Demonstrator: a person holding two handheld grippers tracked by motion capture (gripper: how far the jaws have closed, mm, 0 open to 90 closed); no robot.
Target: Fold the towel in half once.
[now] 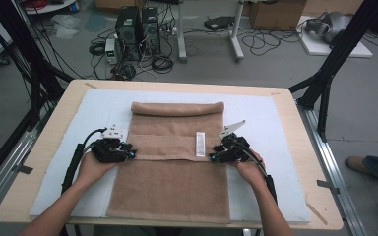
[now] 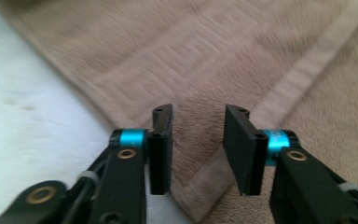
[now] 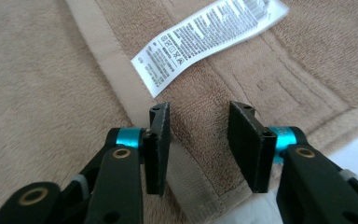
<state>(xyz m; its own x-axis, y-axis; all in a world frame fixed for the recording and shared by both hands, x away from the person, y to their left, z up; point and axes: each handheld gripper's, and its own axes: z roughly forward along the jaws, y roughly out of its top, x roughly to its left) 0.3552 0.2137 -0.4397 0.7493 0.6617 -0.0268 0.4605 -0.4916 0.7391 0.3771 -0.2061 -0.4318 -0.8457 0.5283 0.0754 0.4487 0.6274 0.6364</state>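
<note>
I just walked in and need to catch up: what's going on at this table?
A person is folding a tan towel on a white mat that covers the table, with a two-jaw gripper in each hand. The far end is already folded over toward the middle, with the white care label facing up. The left gripper and right gripper sit at the two corners of that folded edge. In both gripper views the jaws stand apart over the corners, with nothing pinched.
</note>
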